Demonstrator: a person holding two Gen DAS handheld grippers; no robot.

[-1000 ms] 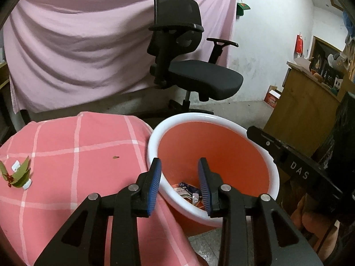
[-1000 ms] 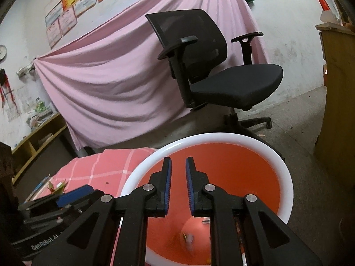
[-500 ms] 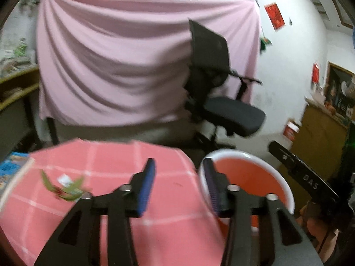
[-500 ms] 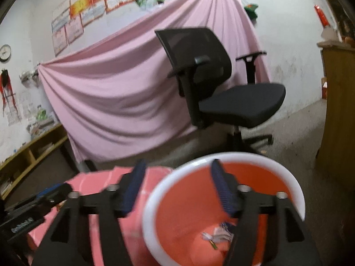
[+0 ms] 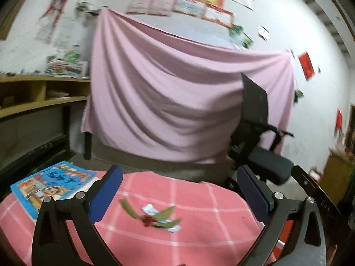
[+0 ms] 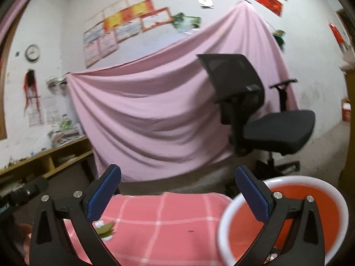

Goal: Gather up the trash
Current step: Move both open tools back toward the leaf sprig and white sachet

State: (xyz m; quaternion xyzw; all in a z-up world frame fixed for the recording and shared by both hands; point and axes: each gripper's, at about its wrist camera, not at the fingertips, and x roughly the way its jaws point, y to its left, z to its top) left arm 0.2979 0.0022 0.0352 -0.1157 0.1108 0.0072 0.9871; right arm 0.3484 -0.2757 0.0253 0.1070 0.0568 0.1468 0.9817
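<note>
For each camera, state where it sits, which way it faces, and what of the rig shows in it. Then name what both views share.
Left wrist: on the left gripper, facing across the pink checked tablecloth at the green scrap and picture book; its open blue-padded fingers show.
Right wrist: on the right gripper, facing the orange bin and tablecloth edge; its open fingers show.
Shared: tablecloth, green scrap, pink drape, office chair.

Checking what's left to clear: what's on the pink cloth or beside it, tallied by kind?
Trash clump: 1 (green leaves, white scraps)
Book: 1
Crumb: 1
Bin: 1, beside the cloth
Total: 4
</note>
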